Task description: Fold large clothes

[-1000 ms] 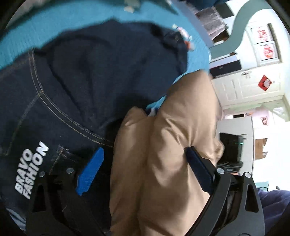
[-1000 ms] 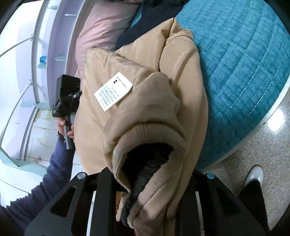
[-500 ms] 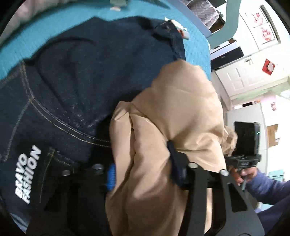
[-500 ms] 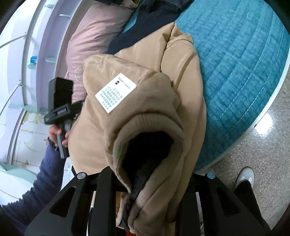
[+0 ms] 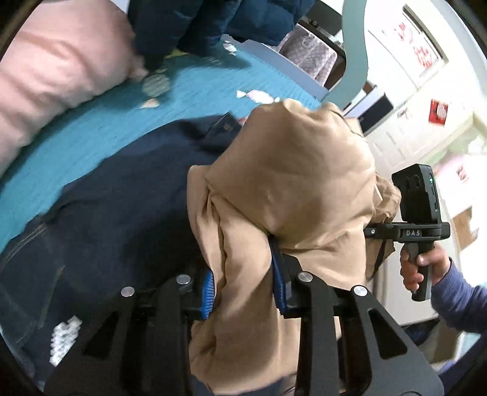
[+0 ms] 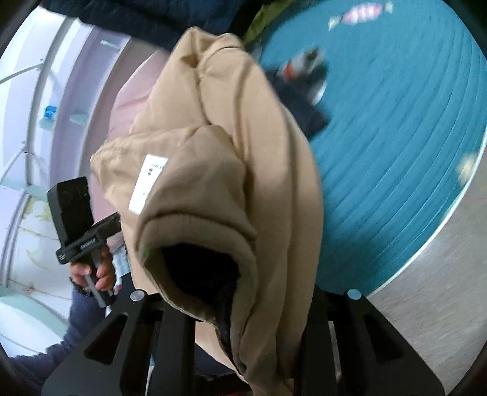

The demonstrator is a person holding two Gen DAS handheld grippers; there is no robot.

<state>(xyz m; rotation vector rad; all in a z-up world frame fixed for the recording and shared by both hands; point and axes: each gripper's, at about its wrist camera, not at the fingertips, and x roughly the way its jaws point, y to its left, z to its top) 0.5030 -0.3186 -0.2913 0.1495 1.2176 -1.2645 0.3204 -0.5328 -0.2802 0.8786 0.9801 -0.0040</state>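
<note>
A tan padded jacket (image 5: 292,195) hangs between both grippers above the bed. My left gripper (image 5: 245,288) is shut on a bunched fold of it, the blue pads (image 5: 208,289) pressing the cloth. In the right wrist view the jacket (image 6: 243,158) fills the middle, with a ribbed cuff opening and a white care label (image 6: 147,185). My right gripper (image 6: 243,319) is shut on the jacket near that cuff; its fingertips are hidden by the cloth. Each gripper shows in the other's view, held in a hand: the right (image 5: 417,213) and the left (image 6: 82,225).
Dark blue jeans (image 5: 121,213) lie on the teal quilted bedspread (image 5: 91,128) under the jacket. A pink pillow (image 5: 51,67) and a dark navy garment (image 5: 194,21) lie at the head of the bed. The bed edge and speckled floor (image 6: 426,304) are at right.
My left gripper has shut on the tan jacket and risen with it; the jeans have dropped away below. My right gripper has lifted too, still holding the cuff end.
</note>
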